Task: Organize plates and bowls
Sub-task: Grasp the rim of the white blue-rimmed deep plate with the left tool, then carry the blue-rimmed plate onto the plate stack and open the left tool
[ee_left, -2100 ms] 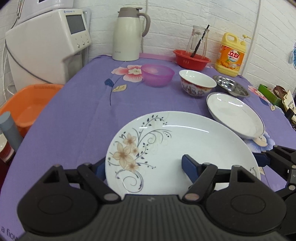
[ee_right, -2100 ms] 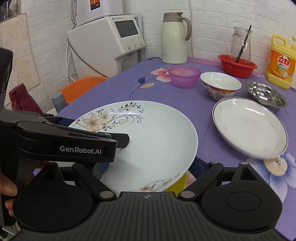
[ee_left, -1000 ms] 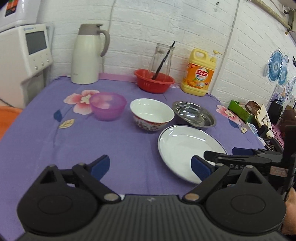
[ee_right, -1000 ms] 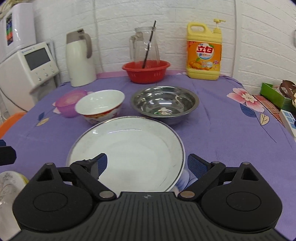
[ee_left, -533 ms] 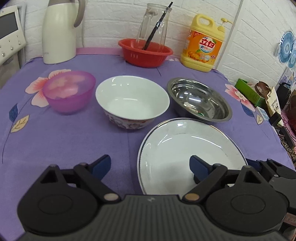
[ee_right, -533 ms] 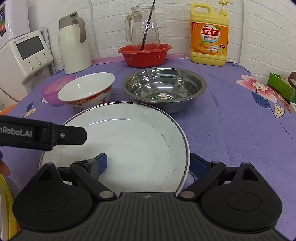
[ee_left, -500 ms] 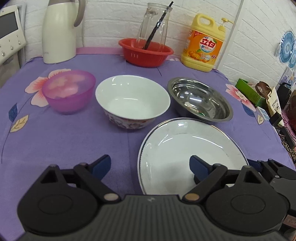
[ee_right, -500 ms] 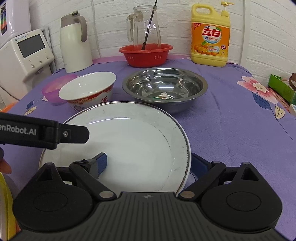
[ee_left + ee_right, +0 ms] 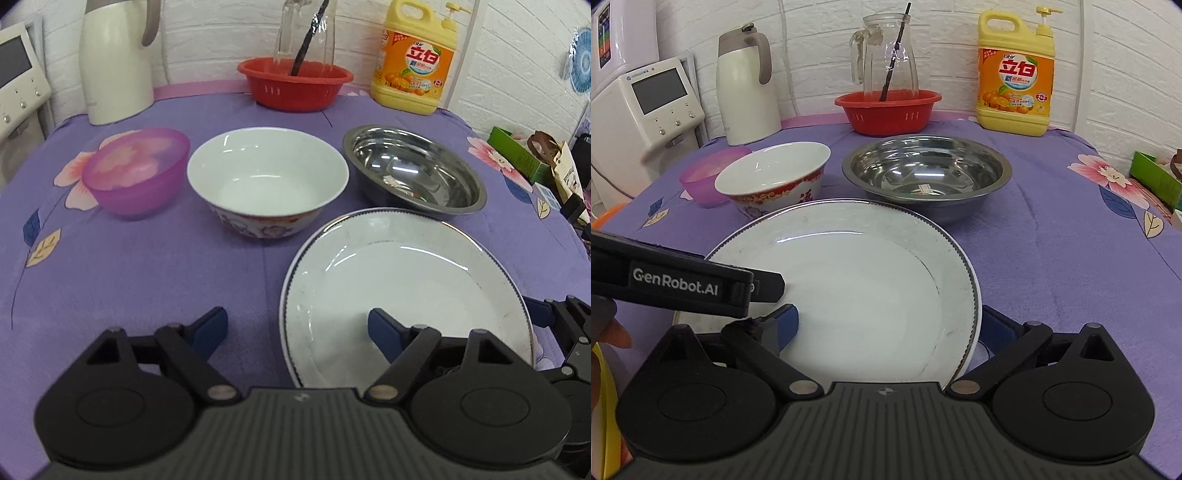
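Observation:
A white plate with a dark rim (image 9: 406,280) lies on the purple cloth; it also shows in the right wrist view (image 9: 857,284). My left gripper (image 9: 299,328) is open, its right finger over the plate and its left finger on the cloth beside the plate's left edge. My right gripper (image 9: 886,325) is open and straddles the plate's near right rim, left finger over the plate, right finger outside it. Behind stand a white patterned bowl (image 9: 267,181), a steel bowl (image 9: 413,173) and a purple bowl (image 9: 135,170).
At the back are a red basket (image 9: 295,83) holding a glass jug, a yellow detergent bottle (image 9: 413,59), a white thermos (image 9: 114,59) and a white appliance (image 9: 646,107). Green boxes and a bag (image 9: 532,158) sit off the table's right edge.
Both grippers have left the flowered plate and moved right and forward to the plain plate. In the last half second they edged a little closer to it.

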`<state>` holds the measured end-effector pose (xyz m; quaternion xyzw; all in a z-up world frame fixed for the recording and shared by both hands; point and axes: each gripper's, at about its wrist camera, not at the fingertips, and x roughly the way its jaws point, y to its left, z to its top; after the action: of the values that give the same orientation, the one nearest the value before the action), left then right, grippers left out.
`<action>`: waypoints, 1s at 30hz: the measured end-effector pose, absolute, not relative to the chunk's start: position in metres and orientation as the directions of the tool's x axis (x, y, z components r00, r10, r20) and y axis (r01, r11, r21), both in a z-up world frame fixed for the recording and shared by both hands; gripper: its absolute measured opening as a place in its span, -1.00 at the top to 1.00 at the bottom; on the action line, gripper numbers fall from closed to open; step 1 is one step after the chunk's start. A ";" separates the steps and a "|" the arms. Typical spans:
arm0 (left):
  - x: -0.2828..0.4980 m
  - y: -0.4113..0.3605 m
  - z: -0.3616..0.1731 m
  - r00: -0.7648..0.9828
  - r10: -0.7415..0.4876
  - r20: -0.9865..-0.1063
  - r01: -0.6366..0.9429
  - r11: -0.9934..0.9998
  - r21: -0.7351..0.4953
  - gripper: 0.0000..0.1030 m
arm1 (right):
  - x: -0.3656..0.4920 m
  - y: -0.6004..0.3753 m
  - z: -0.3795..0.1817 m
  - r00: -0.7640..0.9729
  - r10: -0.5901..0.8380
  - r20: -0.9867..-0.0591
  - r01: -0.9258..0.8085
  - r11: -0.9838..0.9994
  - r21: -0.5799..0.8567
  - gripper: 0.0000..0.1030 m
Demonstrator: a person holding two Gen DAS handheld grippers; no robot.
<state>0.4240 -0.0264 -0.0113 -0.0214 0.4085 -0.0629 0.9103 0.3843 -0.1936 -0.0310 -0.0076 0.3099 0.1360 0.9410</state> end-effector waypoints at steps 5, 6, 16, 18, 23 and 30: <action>0.424 -0.035 -0.009 0.660 -0.166 -0.733 0.153 0.984 -0.085 -0.18 | 0.381 -0.191 -0.031 0.780 0.253 -0.572 -0.264 0.962 0.066 -1.00; 0.424 -0.037 -0.009 0.660 -0.173 -0.731 0.160 0.983 -0.088 -0.11 | 0.380 -0.190 -0.031 0.783 0.250 -0.570 -0.262 0.963 0.062 -1.00; 0.414 -0.037 0.006 0.662 -0.153 -0.734 0.115 0.988 -0.102 0.17 | 0.368 -0.189 -0.017 0.780 0.266 -0.567 -0.254 0.962 0.102 -1.00; 0.407 -0.029 0.013 0.670 -0.168 -0.724 0.111 0.986 -0.126 0.17 | 0.359 -0.186 -0.008 0.790 0.276 -0.547 -0.263 0.959 0.105 -1.00; 0.373 -0.005 0.031 0.702 -0.191 -0.687 0.098 0.980 -0.173 0.16 | 0.321 -0.172 0.014 0.821 0.294 -0.489 -0.284 0.954 0.095 -1.00; 0.296 0.042 0.046 0.753 -0.130 -0.645 0.038 0.987 -0.155 0.17 | 0.261 -0.132 0.026 0.808 0.367 -0.461 -0.378 0.923 0.074 -1.00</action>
<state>0.2965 0.0416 0.0455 -0.0662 0.3488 -0.0451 0.9338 0.2614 -0.1320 0.0262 -0.0108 0.2404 0.1960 0.9506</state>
